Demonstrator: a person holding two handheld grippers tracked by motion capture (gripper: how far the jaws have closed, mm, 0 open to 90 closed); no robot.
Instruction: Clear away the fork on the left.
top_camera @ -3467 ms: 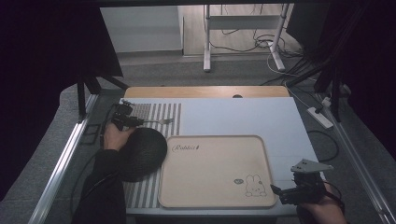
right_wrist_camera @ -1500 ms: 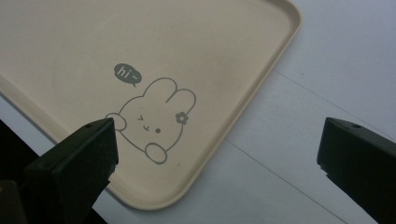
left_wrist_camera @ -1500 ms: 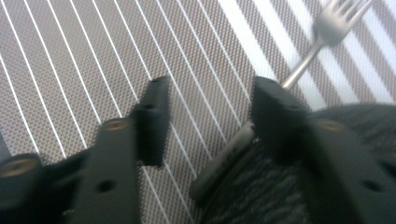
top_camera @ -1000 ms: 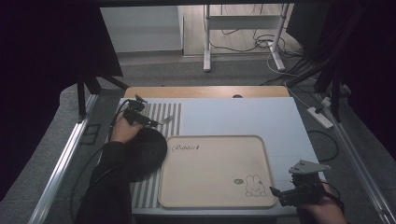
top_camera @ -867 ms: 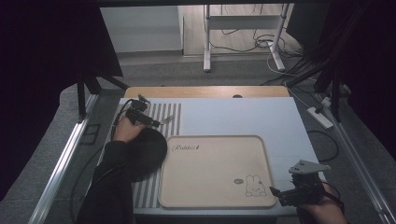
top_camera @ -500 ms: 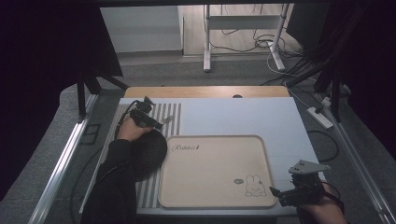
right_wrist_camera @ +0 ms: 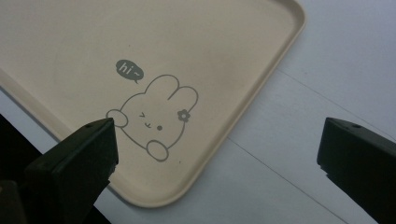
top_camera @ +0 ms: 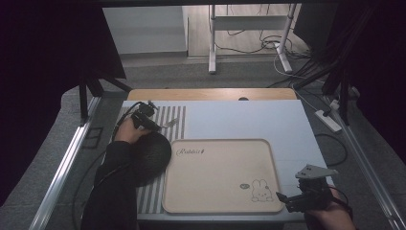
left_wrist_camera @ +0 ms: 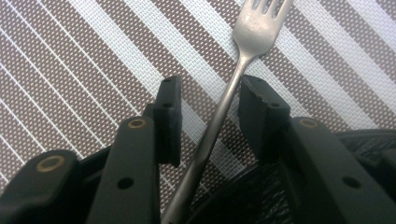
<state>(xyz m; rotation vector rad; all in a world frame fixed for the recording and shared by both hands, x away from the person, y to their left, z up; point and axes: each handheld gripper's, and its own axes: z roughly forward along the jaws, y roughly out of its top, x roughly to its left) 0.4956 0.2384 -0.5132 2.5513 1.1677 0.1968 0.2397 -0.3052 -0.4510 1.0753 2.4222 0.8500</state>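
Note:
A metal fork point(left_wrist_camera: 254, 28) lies on the striped placemat point(left_wrist_camera: 84, 60), tines pointing away from me. My left gripper point(left_wrist_camera: 210, 93) has its jaws on either side of the fork's handle. They have just been closing, and a gap still shows on each side of the handle. In the high view the left gripper point(top_camera: 154, 122) is at the mat's far end, with the fork point(top_camera: 171, 124) just right of it. My right gripper point(top_camera: 283, 197) hangs open over the near right corner of the beige tray point(top_camera: 220, 201), holding nothing. In its own view the right gripper point(right_wrist_camera: 219, 140) has wide jaws framing the tray's rabbit drawing point(right_wrist_camera: 152, 116).
A black round thing point(top_camera: 151, 155) lies on the striped placemat point(top_camera: 179, 115), partly under the person's left sleeve and against the tray's left edge. The white table top point(top_camera: 268, 120) stretches behind and right of the tray. Cables and a power strip point(top_camera: 328, 120) lie on the floor at the right.
The left hand has shifted right along the placemat's far end, bringing its gripper up to the fork. The right hand and gripper have stayed put.

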